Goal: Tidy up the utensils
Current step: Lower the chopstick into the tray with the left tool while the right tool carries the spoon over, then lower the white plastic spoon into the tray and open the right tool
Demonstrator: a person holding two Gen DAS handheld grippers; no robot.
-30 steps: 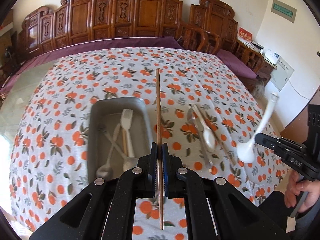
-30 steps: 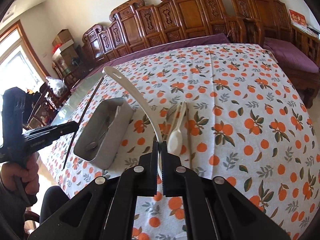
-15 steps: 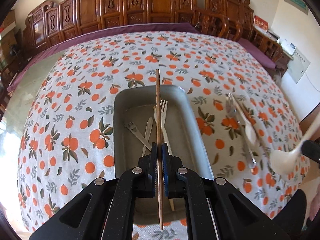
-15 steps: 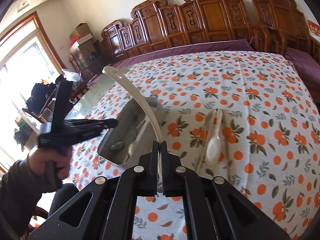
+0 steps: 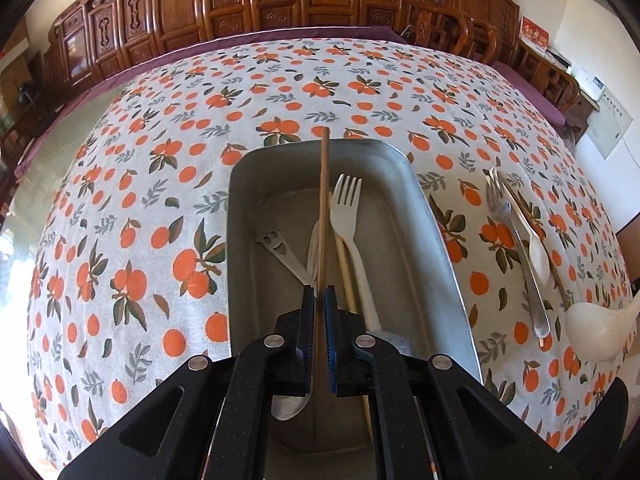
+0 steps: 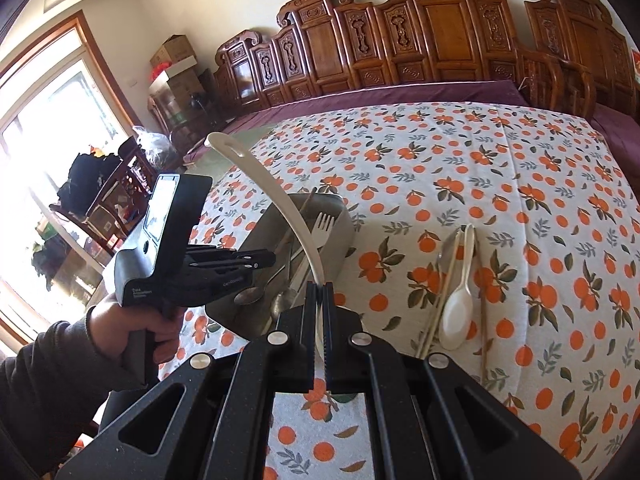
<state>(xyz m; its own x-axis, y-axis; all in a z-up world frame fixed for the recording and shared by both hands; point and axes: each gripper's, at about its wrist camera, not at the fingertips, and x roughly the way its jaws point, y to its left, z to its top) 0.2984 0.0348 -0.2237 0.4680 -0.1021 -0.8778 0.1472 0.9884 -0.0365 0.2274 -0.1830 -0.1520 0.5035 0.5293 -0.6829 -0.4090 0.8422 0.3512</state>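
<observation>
My left gripper (image 5: 319,294) is shut on a brown chopstick (image 5: 323,200) and holds it lengthwise low over the grey metal tray (image 5: 436,240). The tray holds a white plastic fork (image 5: 347,208), a smiley-handled metal utensil (image 5: 280,250) and other cutlery. My right gripper (image 6: 319,292) is shut on the handle of a white plastic ladle (image 6: 272,196), near the tray's right side (image 6: 344,232). The ladle's bowl shows in the left wrist view (image 5: 596,326). The left gripper also shows in the right wrist view (image 6: 256,260).
On the orange-print tablecloth (image 5: 120,200) right of the tray lie a metal fork (image 5: 516,248), a white spoon (image 6: 458,312) and chopsticks (image 6: 438,300). Carved wooden chairs (image 6: 440,32) line the table's far side. A window and clutter are at the left (image 6: 60,160).
My left gripper has moved left and down with the chopstick, from above the cloth to low over the tray. My right gripper has brought the ladle closer to the tray.
</observation>
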